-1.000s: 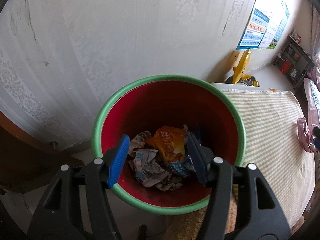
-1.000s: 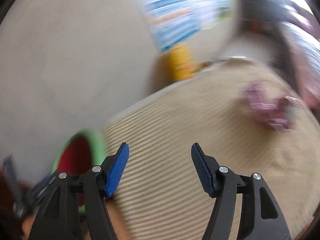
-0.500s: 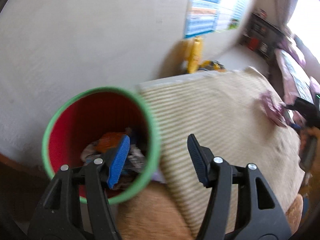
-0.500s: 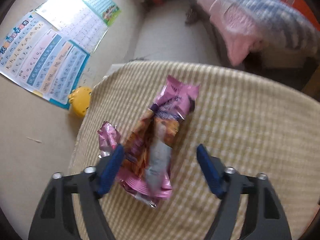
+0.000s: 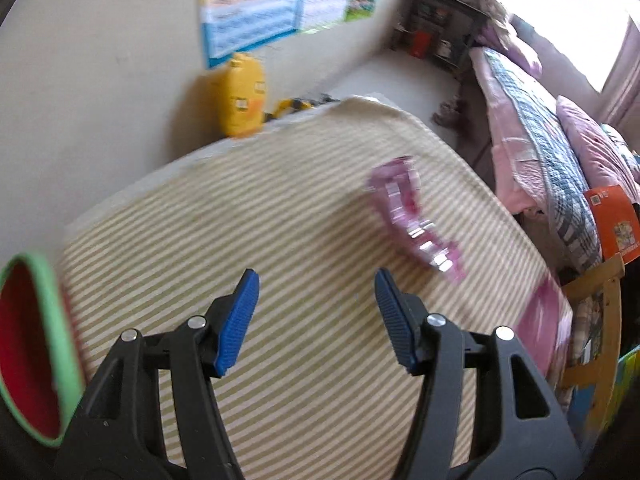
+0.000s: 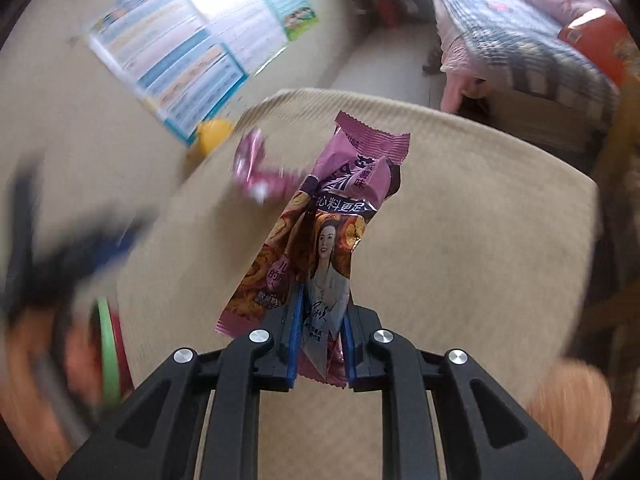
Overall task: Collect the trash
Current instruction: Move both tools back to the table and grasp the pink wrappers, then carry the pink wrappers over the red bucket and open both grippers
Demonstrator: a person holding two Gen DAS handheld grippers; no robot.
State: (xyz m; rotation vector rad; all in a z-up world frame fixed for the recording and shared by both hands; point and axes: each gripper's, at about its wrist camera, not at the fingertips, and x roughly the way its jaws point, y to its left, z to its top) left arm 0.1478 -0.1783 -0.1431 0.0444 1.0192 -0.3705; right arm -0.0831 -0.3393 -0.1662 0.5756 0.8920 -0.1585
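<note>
My right gripper [image 6: 320,320] is shut on a purple snack wrapper [image 6: 320,232] and holds it up above the striped table cloth [image 6: 460,240]. A smaller pink wrapper [image 6: 256,168] lies on the cloth behind it; in the left wrist view it [image 5: 412,216] lies ahead and right of my left gripper [image 5: 316,304], which is open and empty above the cloth [image 5: 280,220]. The red bin with a green rim [image 5: 28,344] is at the far left edge, and shows blurred at the lower left of the right wrist view [image 6: 108,352].
A yellow toy [image 5: 242,96] stands behind the table by the wall with a poster [image 5: 256,4]. A bed with pink bedding [image 5: 560,160] is at the right. A wooden chair frame [image 5: 600,320] stands by the table's right edge.
My right gripper closed on the purple wrapper and lifted it off the cloth. My left gripper swung right, away from the bin and over the table.
</note>
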